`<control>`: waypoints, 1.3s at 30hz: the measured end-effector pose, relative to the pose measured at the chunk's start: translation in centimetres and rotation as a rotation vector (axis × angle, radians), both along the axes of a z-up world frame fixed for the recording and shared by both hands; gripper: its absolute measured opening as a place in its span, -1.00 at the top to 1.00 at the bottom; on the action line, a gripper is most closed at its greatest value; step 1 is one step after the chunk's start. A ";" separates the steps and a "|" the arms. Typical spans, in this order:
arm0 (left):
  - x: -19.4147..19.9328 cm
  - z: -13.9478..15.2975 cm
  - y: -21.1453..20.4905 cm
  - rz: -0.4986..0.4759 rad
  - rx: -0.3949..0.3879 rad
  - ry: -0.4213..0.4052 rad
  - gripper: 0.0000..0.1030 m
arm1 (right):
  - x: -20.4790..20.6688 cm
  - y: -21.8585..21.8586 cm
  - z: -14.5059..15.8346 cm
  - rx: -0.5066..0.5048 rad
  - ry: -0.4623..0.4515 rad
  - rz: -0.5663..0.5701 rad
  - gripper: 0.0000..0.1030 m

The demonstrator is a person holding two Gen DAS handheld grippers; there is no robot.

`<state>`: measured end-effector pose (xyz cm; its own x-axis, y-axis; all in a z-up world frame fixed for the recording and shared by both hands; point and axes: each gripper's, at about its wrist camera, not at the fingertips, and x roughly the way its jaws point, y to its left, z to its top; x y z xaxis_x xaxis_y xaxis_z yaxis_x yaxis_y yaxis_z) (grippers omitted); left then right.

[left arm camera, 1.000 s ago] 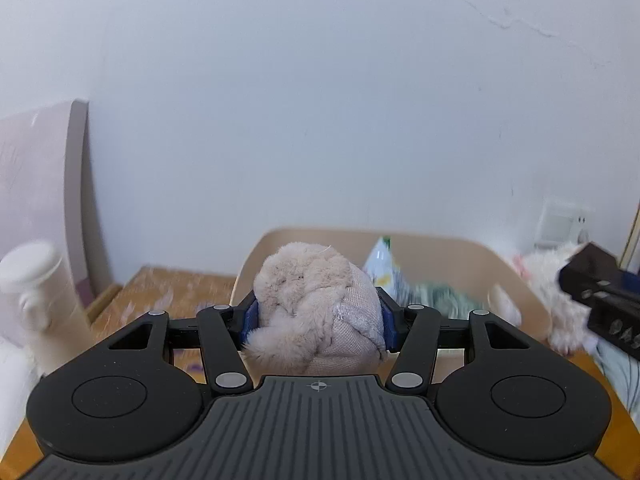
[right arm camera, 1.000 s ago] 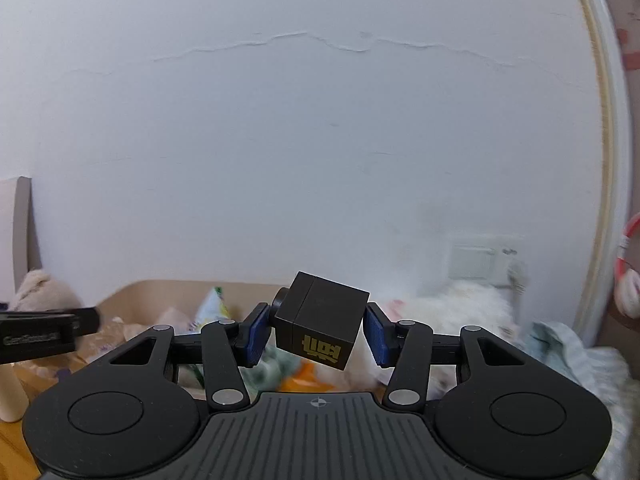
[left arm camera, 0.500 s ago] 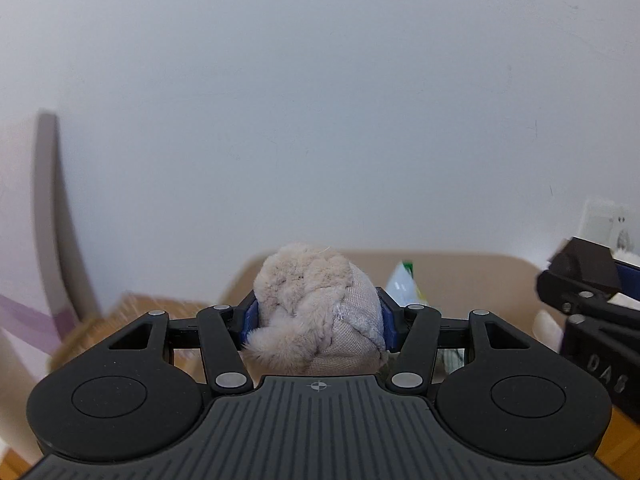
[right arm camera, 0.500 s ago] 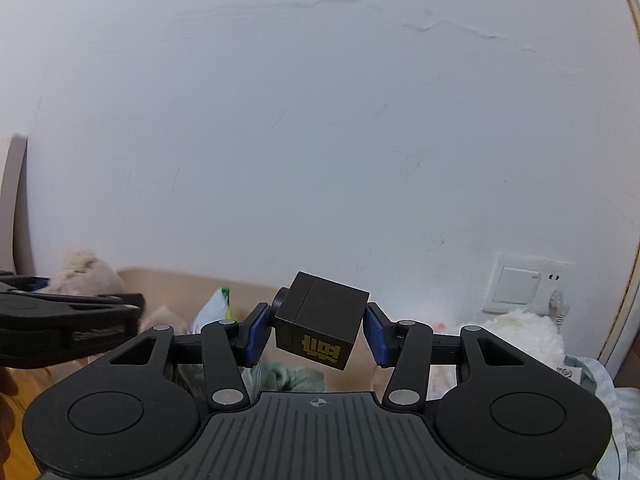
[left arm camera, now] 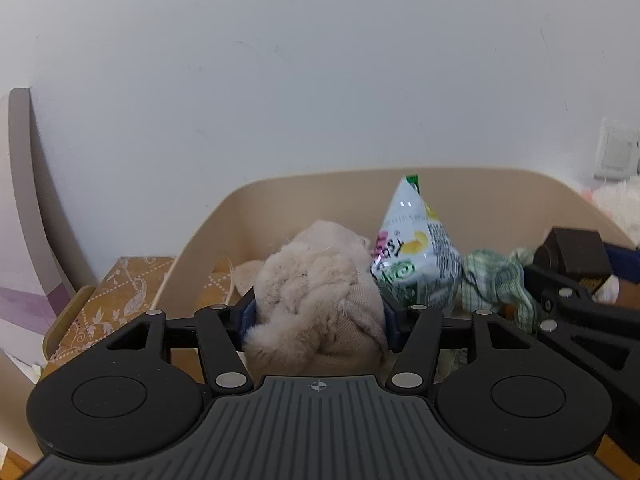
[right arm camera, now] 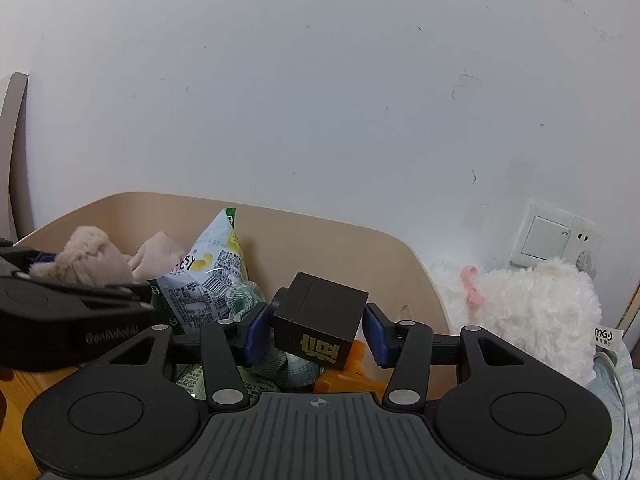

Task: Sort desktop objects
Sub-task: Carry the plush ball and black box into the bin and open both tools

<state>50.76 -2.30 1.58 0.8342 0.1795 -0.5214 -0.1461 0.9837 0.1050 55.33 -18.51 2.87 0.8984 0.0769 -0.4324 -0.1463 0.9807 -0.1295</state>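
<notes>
A fluffy beige plush toy point(left arm camera: 316, 296) sits between the left gripper point(left arm camera: 318, 320)'s blue pads, over the beige plastic bin point(left arm camera: 480, 192); its jaws have just been opening, though contact looks unbroken. The right gripper point(right arm camera: 316, 330)'s jaws have also just been opening, a gap showing beside the matte black cube with gold lettering point(right arm camera: 318, 320). Below lie a white-green snack bag point(right arm camera: 204, 276) and green checked cloth point(left arm camera: 496, 280).

Soft, even daylight, no harsh shadows; sharp focus centrally, with fisheye bending and dark corners.
</notes>
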 end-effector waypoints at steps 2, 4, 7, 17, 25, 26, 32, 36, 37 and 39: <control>0.3 -0.3 -0.3 -0.006 0.012 0.027 -0.23 | 0.1 -0.2 0.0 0.007 0.006 -0.003 -0.16; 0.3 -0.3 -0.3 -0.007 0.004 0.031 -0.28 | 0.0 -0.4 0.0 0.005 0.002 -0.011 -0.37; 0.3 -0.2 -0.3 -0.015 -0.002 0.039 -0.33 | -0.2 -0.6 0.0 -0.019 -0.021 -0.038 -0.60; -1.0 -0.1 0.5 -0.020 0.001 0.031 -0.34 | -0.5 -0.4 0.2 -0.048 -0.071 -0.061 -0.93; -1.7 0.4 1.6 0.020 0.003 -0.039 -0.67 | -0.6 -1.0 1.9 -0.025 -0.119 -0.050 -1.00; -1.6 0.4 1.7 0.019 -0.004 -0.037 -0.67 | -0.5 -0.9 1.9 -0.032 -0.121 -0.051 -1.00; -1.8 0.4 1.9 0.030 0.012 -0.056 -0.67 | -0.7 -1.1 2.3 -0.023 -0.136 -0.051 -1.00; -2.6 0.9 1.7 0.032 0.035 -0.079 -0.67 | -1.4 -1.0 2.6 -0.039 -0.154 -0.058 -1.00; -2.8 1.1 1.4 0.033 0.040 -0.082 -0.67 | -1.7 -1.0 2.7 -0.045 -0.158 -0.062 -1.00; -3.6 1.7 0.7 0.035 0.055 -0.088 -0.67 | -2.4 -1.1 2.7 -0.056 -0.161 -0.070 -1.00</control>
<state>47.14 -1.59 3.31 0.8692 0.2357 -0.4347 -0.1912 0.9709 0.1443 52.94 -19.65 5.55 0.9587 -0.0083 -0.2843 -0.0510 0.9783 -0.2006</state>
